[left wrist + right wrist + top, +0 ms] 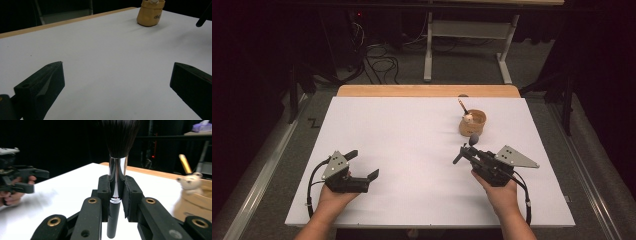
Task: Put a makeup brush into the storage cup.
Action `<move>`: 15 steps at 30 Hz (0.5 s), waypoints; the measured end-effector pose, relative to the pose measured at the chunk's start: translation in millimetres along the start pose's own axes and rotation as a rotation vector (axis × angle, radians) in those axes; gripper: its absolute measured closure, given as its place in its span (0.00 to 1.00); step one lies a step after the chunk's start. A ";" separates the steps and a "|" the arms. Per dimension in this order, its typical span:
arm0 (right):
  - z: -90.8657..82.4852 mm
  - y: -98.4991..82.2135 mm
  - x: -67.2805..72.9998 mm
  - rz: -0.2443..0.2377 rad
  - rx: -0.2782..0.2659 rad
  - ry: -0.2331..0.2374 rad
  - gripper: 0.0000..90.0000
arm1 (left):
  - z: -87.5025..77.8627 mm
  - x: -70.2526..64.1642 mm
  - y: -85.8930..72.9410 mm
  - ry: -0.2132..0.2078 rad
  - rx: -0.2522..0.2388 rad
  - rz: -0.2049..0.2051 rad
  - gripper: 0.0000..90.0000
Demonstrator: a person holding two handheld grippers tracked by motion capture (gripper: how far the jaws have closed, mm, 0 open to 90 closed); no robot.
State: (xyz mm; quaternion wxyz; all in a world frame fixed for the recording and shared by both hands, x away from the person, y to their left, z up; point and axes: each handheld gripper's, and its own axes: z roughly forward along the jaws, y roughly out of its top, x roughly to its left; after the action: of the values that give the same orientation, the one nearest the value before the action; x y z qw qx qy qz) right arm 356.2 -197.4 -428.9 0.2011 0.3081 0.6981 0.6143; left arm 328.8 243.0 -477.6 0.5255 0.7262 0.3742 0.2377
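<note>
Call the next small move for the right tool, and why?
Probably carry the brush on toward the tan cup and lower it in. The right tool is shut on its handle, bristles up, and the cup sits just beyond, already holding another stick-like item.

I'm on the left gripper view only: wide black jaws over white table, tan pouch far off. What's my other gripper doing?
Observer: The right gripper is shut on a black-bristled makeup brush at its silver ferrule.
Operator: Which way does the brush point?
Observer: In the right gripper view its bristles point away from the hand, the handle end toward it.
Operator: Anything in the tan pouch?
Observer: The tan fabric pouch holds a small white fluffy item and a slanted stick-like tool.
</note>
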 end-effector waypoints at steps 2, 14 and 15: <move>-3.4 -0.3 -3.7 -0.003 0.005 -0.016 0.88 | -1.7 2.0 -0.8 0.002 -0.004 -0.008 0.00; -22.6 0.6 -27.8 -0.014 -0.019 -0.131 0.88 | -3.8 -0.4 -3.8 0.009 0.011 0.015 0.00; -23.4 1.2 -29.6 -0.018 -0.020 -0.145 0.88 | -5.0 0.3 -4.6 0.008 0.013 0.013 0.00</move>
State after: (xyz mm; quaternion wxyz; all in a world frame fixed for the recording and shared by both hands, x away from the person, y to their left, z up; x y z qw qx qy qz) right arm 362.6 -234.6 -426.8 0.2595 0.3434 0.6784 0.5954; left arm 323.9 246.9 -480.3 0.5178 0.7309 0.3733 0.2415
